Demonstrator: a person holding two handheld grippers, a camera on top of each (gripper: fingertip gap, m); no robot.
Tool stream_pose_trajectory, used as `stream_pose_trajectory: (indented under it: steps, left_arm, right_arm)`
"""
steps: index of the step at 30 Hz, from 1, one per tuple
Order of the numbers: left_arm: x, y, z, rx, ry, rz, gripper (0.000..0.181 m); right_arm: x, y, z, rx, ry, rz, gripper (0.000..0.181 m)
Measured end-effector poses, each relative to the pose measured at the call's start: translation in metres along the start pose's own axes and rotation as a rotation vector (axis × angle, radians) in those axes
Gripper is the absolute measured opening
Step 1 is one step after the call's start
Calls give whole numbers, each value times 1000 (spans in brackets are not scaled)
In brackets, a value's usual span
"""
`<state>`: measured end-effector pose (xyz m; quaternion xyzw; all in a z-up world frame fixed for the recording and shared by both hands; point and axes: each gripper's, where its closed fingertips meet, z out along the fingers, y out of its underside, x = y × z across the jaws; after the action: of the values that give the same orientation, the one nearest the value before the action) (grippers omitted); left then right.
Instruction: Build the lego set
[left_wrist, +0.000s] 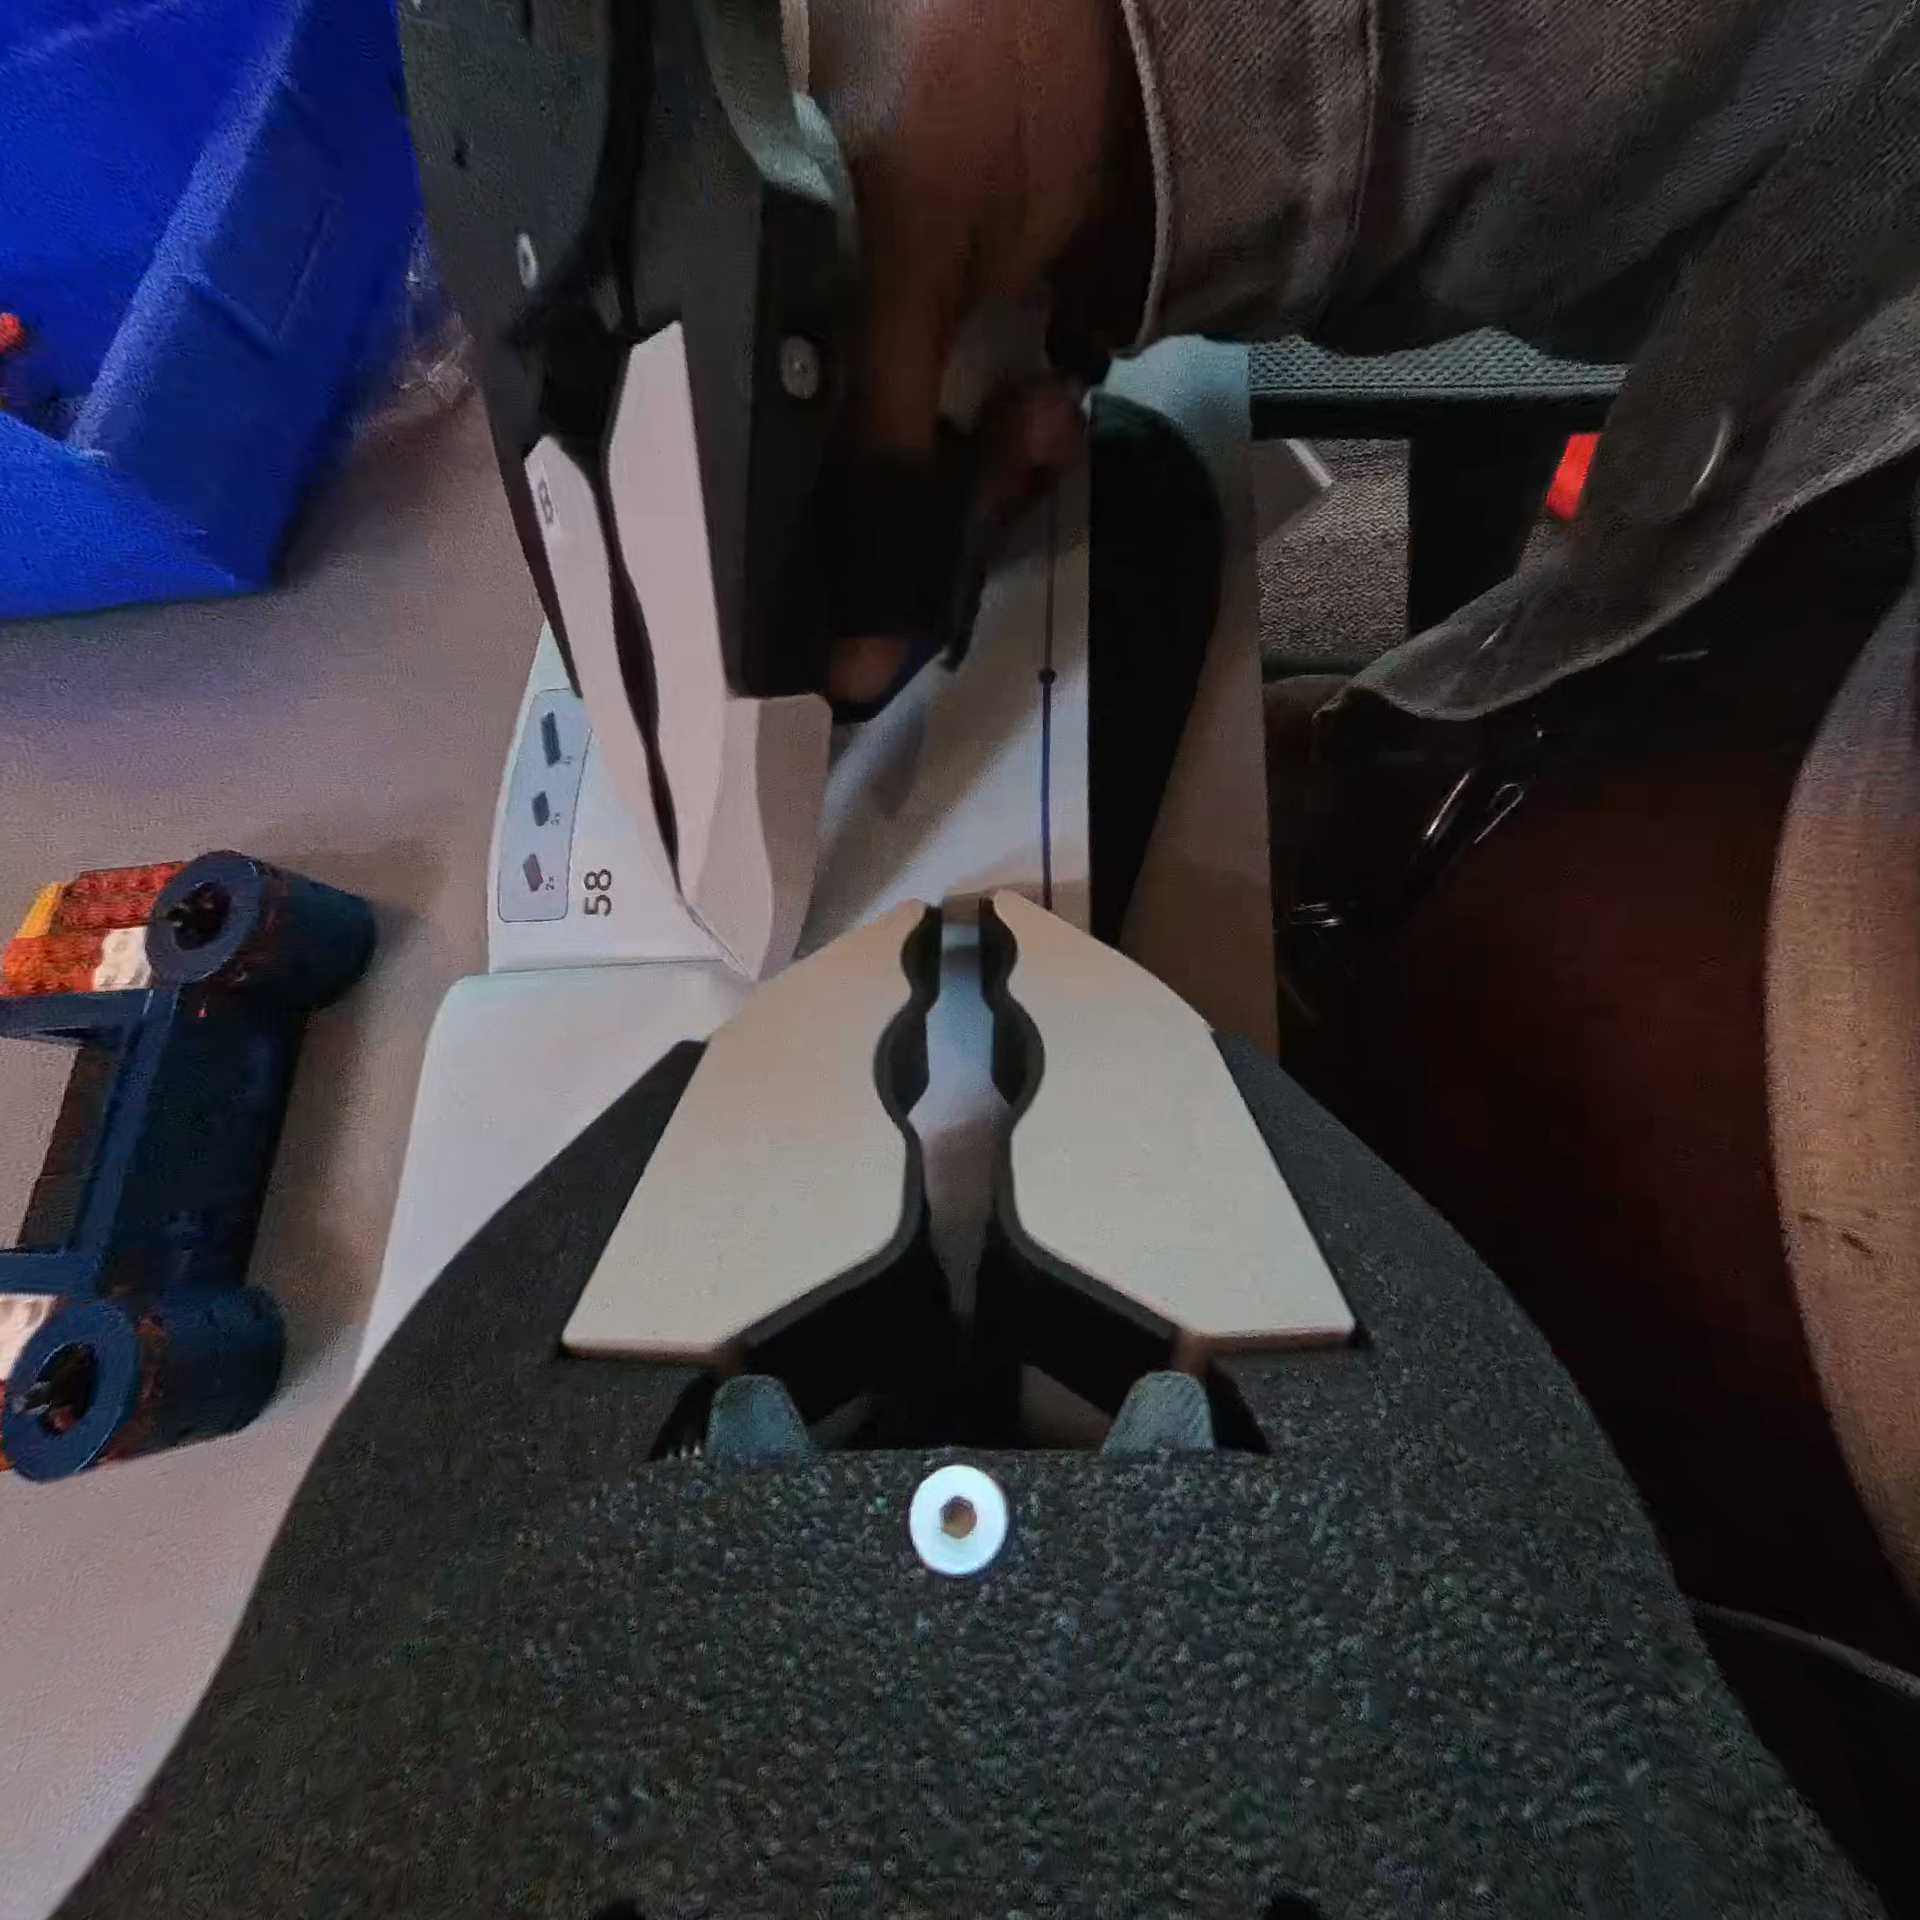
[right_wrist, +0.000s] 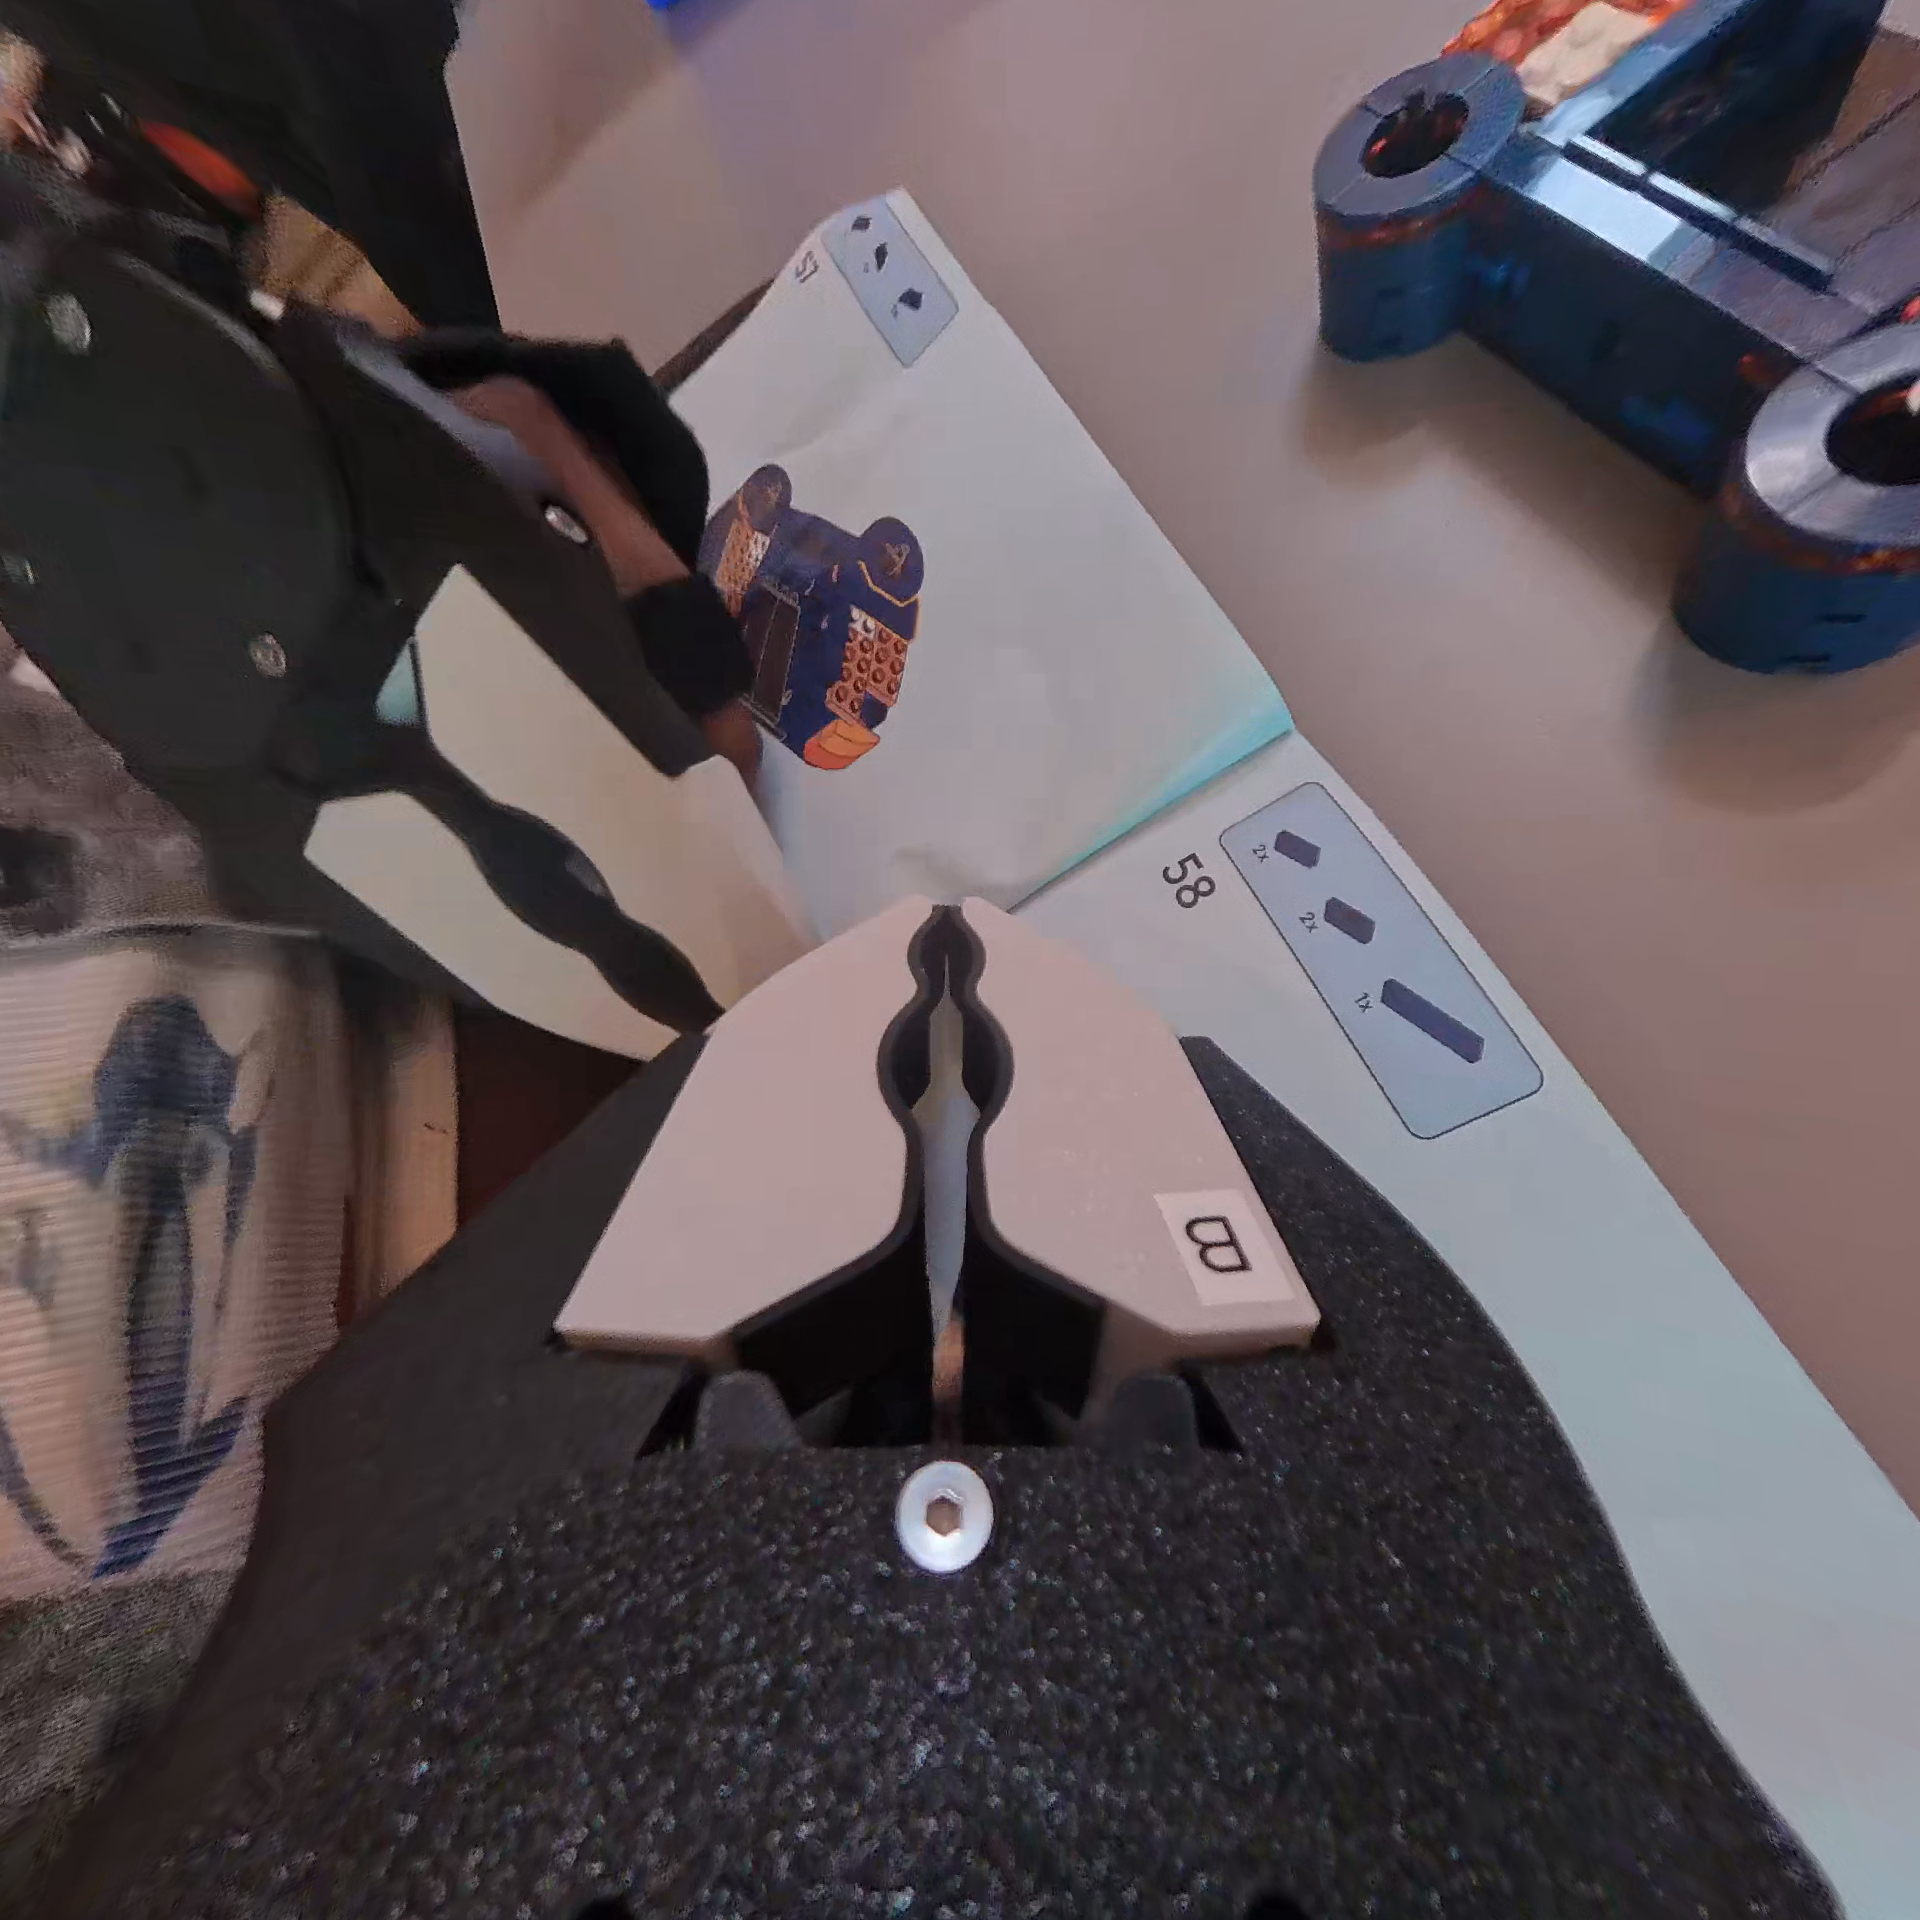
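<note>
One booklet (right_wrist: 1039, 665), two grippers (right_wrist: 948, 920), perhaps clamping pages.

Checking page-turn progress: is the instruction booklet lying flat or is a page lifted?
Lifted. One page curls up off the booklet, pinched by the right gripper.

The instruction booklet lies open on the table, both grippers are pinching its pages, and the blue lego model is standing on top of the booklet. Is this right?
Not fully. The blue lego model stands on the bare table beside the instruction booklet, not on it, as the right wrist view shows. The rest holds: left gripper and right gripper pinch pages.
</note>
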<state>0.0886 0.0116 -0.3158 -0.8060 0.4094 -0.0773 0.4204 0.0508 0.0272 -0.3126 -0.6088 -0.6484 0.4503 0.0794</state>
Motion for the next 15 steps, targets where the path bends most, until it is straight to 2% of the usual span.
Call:
stream_pose_trajectory:
  steps: [2,4,6,9,11,12,13,15]
  left_arm:
    - [3,2,1,-7,31,-3,4]
    - [3,2,1,-5,27,0,4]
    - [3,2,0,-2,21,4,4]
    - [0,4,-4,6,12,-41,9]
    - [-1,9,-16,25,58,-155,17]
    - [-3,23,-26,-14,91,-246,25]
    - [-9,39,-37,-42,107,-344,19]
    - [-26,60,-67,21,125,-533,10]
  right_arm:
    - [-7,-6,-1,-10,8,-78,0]
    - [-19,-25,1,69,-52,-96,0]
    - [3,-12,14,-37,32,-78,0]
    - [6,-14,16,-10,-36,12,0]
    - [7,-15,15,6,-37,13,0]
    - [8,-15,14,15,-36,17,0]
    - [8,-15,14,21,-31,18,0]
    - [8,-15,14,28,-28,15,0]
